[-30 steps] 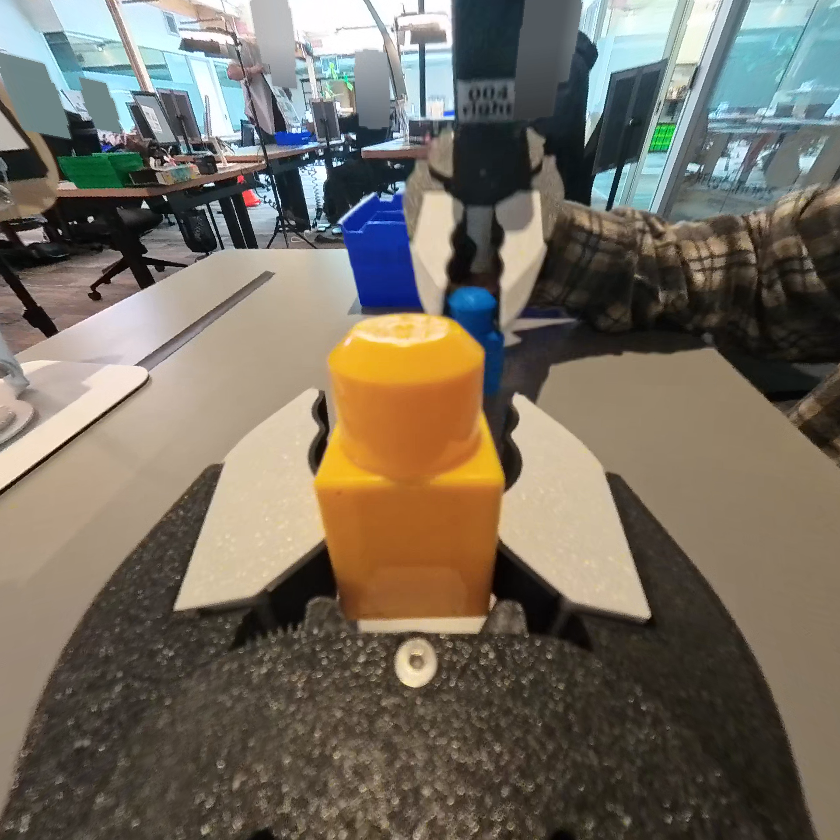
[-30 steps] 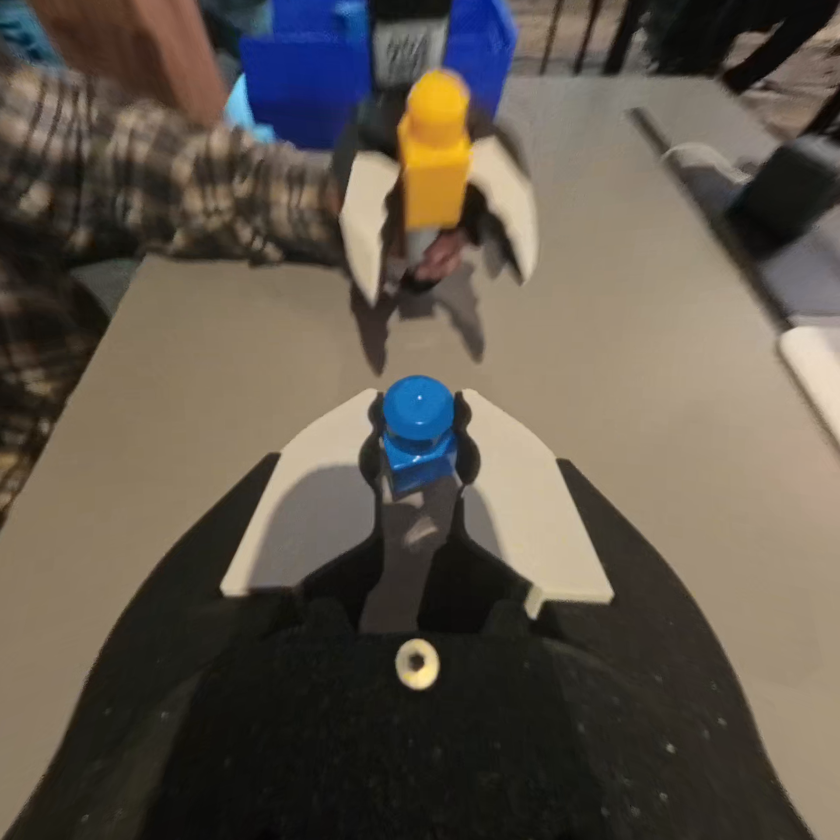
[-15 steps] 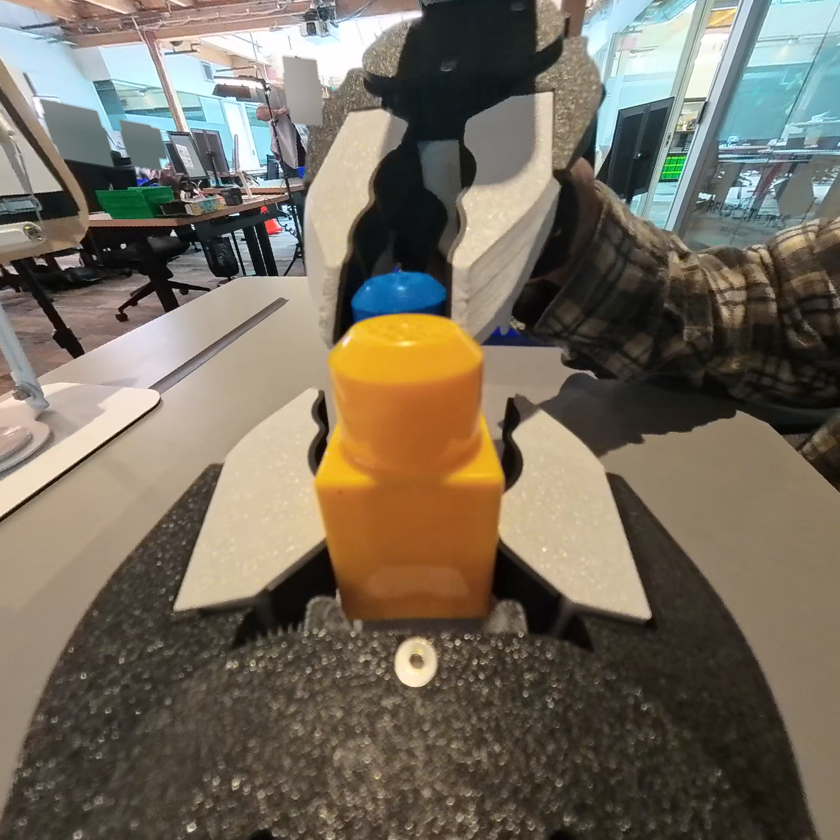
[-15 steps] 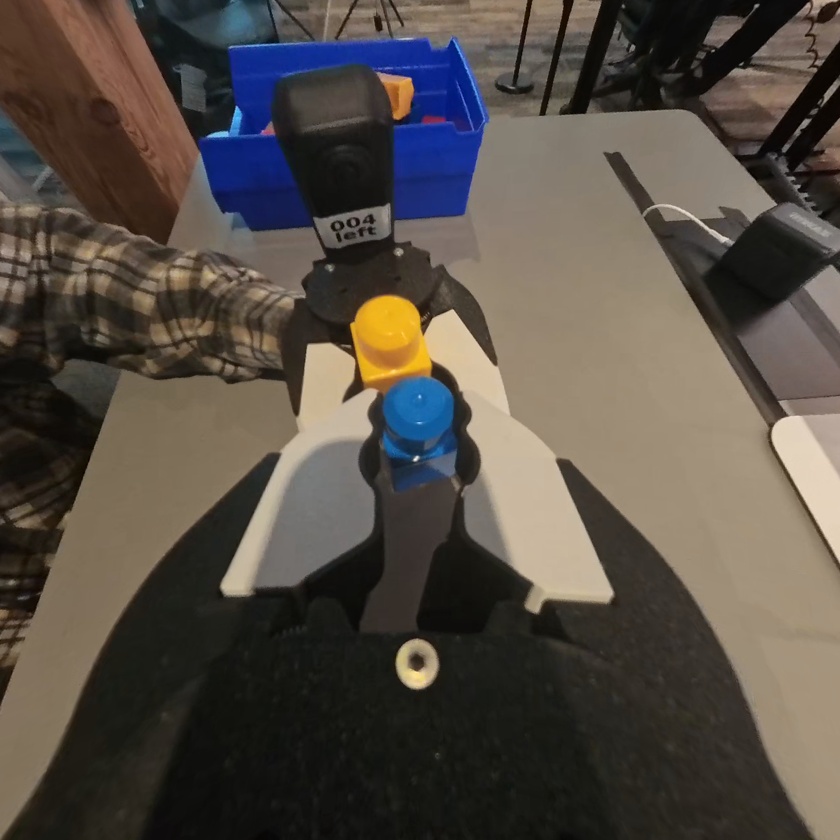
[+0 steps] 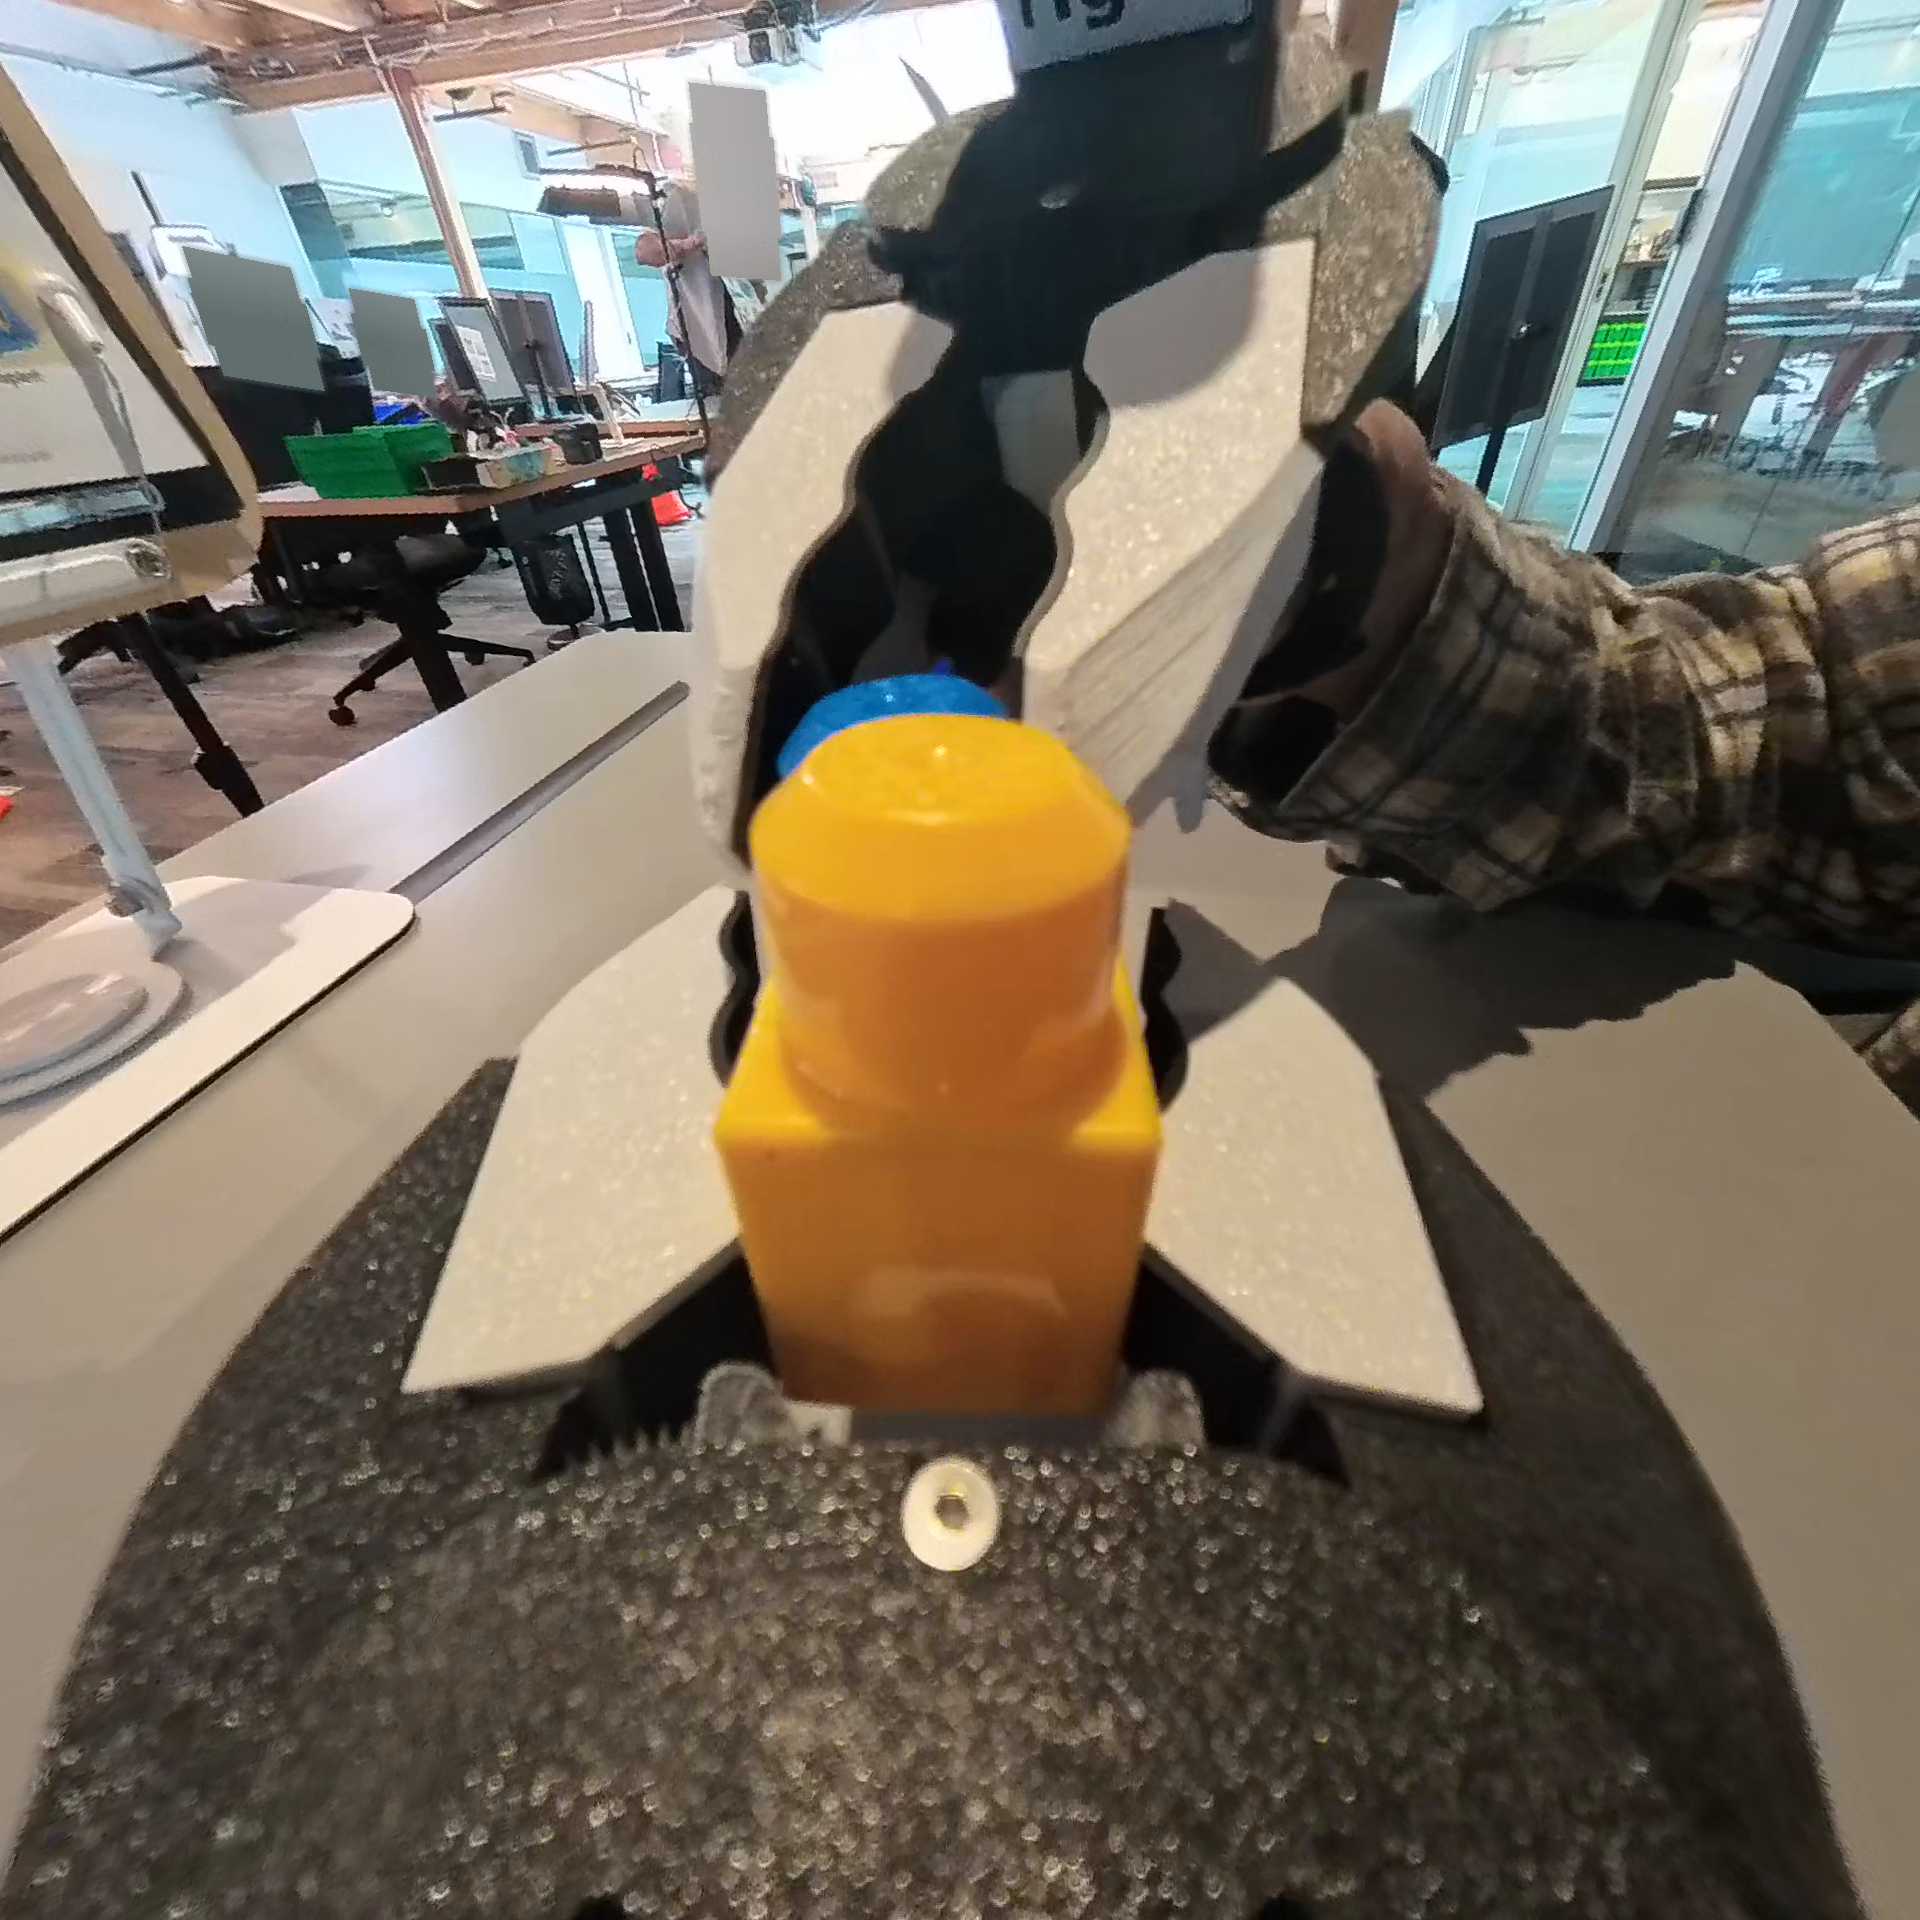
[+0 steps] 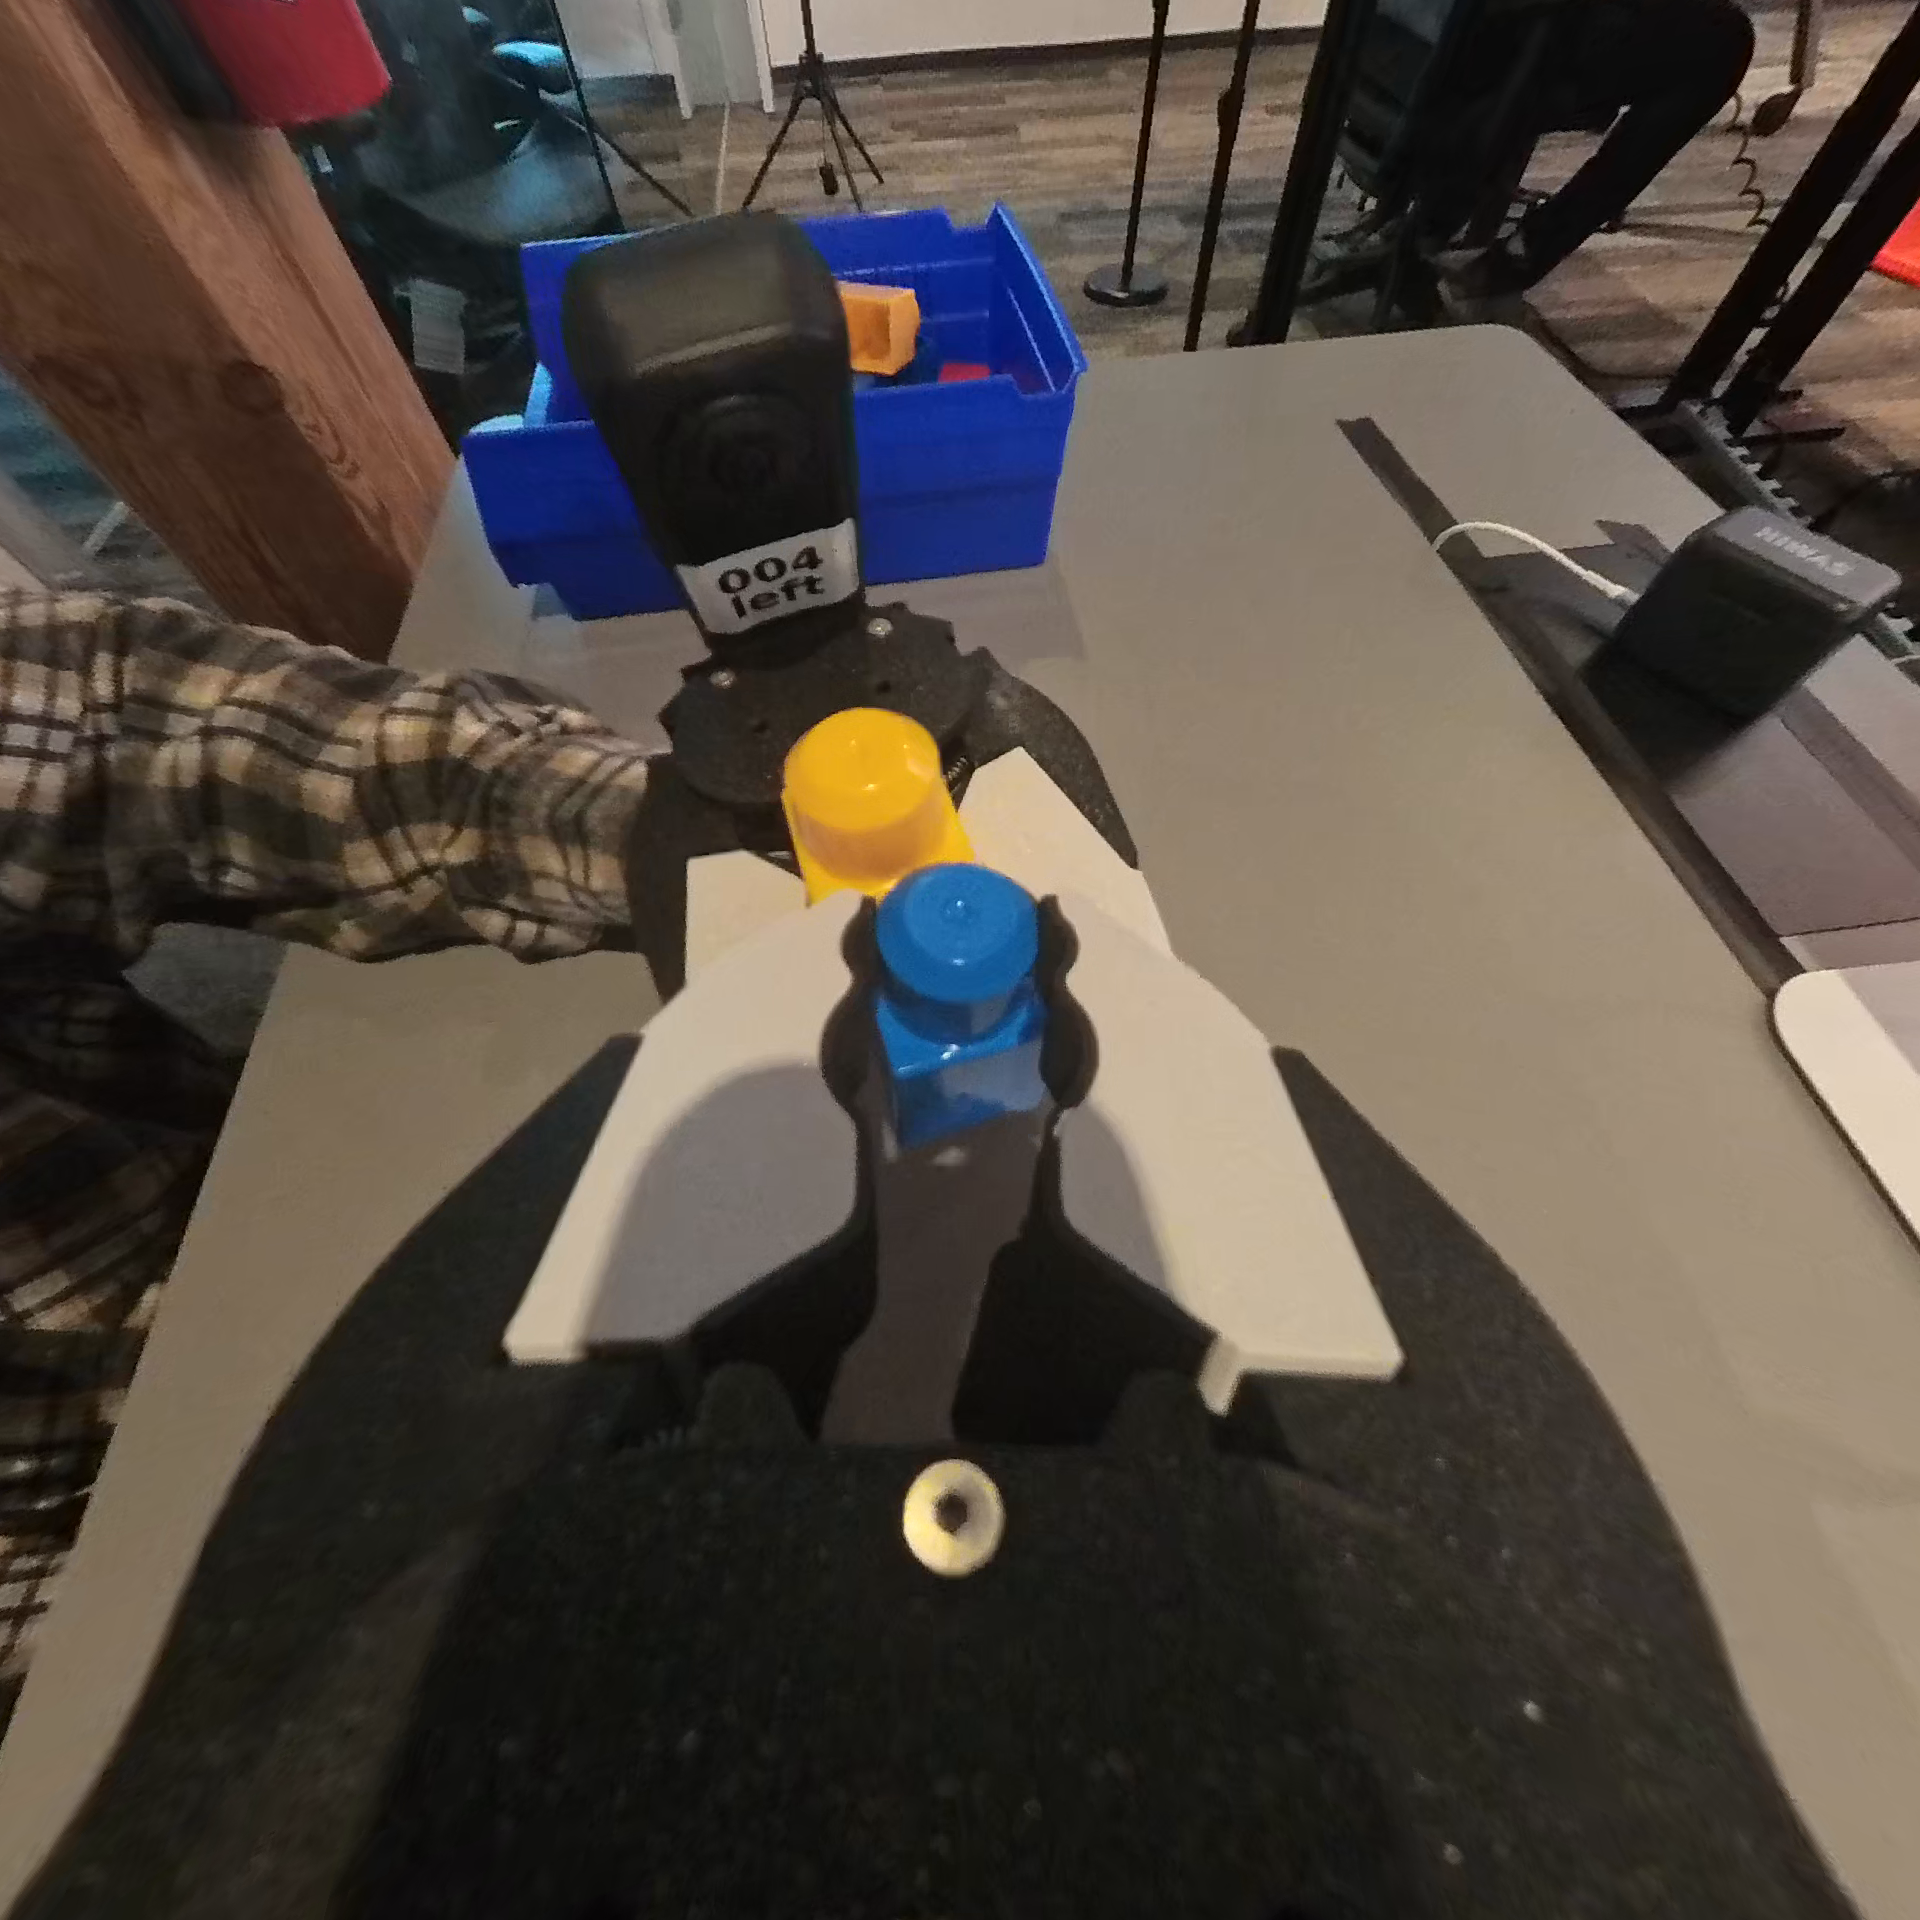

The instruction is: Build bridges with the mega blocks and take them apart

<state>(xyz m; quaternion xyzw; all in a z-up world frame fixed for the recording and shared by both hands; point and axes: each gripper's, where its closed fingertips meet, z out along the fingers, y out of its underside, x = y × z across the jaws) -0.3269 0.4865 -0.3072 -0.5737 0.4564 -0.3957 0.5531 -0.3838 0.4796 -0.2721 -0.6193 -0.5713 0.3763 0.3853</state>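
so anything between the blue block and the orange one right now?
Nothing visible. The right gripper holds the blue block directly facing the orange block in the left gripper; whether the two blocks touch, neither view shows.

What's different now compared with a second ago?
The two grippers closed in on each other: the right gripper brought its blue block right up to the orange block in the left gripper. Neither let go; both stay clamped.

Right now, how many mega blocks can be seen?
3 clearly: an orange block in the left gripper, a blue block in the right gripper, another orange one in the blue bin; more may be hidden.
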